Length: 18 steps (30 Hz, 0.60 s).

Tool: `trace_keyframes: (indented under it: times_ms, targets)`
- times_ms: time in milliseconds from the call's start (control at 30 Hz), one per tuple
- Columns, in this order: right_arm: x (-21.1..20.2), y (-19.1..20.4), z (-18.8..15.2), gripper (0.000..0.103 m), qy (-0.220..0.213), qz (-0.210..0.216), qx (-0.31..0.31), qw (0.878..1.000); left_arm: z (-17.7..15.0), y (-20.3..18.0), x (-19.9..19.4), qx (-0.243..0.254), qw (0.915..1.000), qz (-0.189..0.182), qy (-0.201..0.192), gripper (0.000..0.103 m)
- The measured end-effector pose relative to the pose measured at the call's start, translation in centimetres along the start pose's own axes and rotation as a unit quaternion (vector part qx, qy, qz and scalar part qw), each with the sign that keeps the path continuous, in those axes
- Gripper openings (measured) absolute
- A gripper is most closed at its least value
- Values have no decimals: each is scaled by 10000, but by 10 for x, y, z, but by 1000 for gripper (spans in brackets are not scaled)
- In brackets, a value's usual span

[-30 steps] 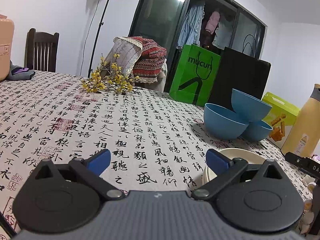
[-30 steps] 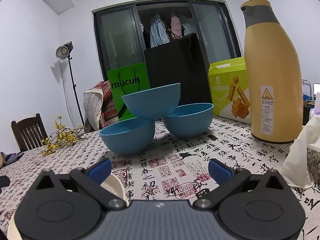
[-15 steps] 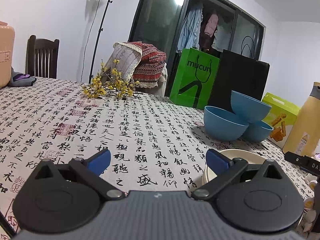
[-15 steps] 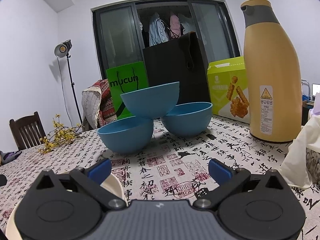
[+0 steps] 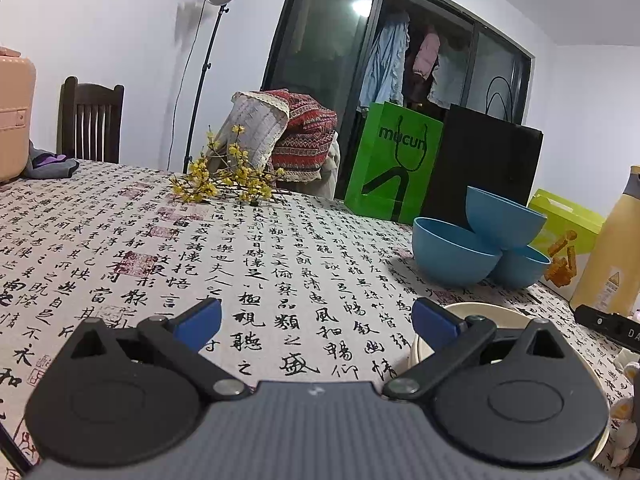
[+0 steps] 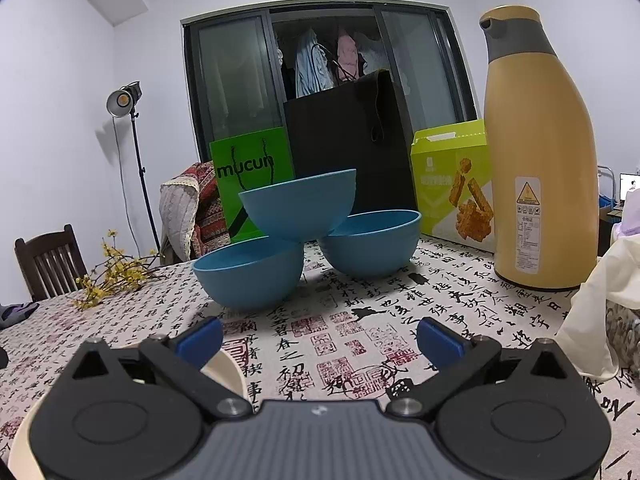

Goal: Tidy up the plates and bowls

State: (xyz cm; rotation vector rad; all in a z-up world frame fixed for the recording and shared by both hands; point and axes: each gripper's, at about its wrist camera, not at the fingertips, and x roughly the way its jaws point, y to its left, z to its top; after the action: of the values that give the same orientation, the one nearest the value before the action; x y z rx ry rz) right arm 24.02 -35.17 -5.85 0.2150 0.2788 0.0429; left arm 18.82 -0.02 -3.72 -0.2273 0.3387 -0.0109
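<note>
Three blue bowls sit on the printed tablecloth: a near one (image 6: 250,272), a far one (image 6: 370,240), and a third (image 6: 298,204) perched tilted on both rims. The left wrist view shows the same pile (image 5: 456,256) ahead to the right. A cream plate stack (image 5: 484,314) lies partly hidden under my left gripper's right finger; its rim (image 6: 226,368) shows beside my right gripper's left finger. My left gripper (image 5: 316,320) is open over bare cloth. The right gripper (image 6: 320,338) is open too, short of the bowls, holding nothing.
A tall yellow flask (image 6: 536,152) stands at the right, a yellow-green box (image 6: 456,184), a black bag (image 6: 348,144) and a green bag (image 6: 252,172) behind the bowls. Yellow flowers (image 5: 224,180) lie far left. A cream cloth (image 6: 600,312) is at the right edge.
The left wrist view has tilted and shifted slightly; the right gripper has edged a little toward the bowls. Both grippers stay open, and the bowls and plates have not moved.
</note>
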Motion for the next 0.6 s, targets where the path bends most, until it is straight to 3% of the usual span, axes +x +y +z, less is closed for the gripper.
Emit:
trace_keyframes:
  times_ms: [600]
  targets:
    - [-1, 1, 0, 103, -31, -237, 5, 9997, -1, 0, -2, -8, 10000, -89, -30, 103]
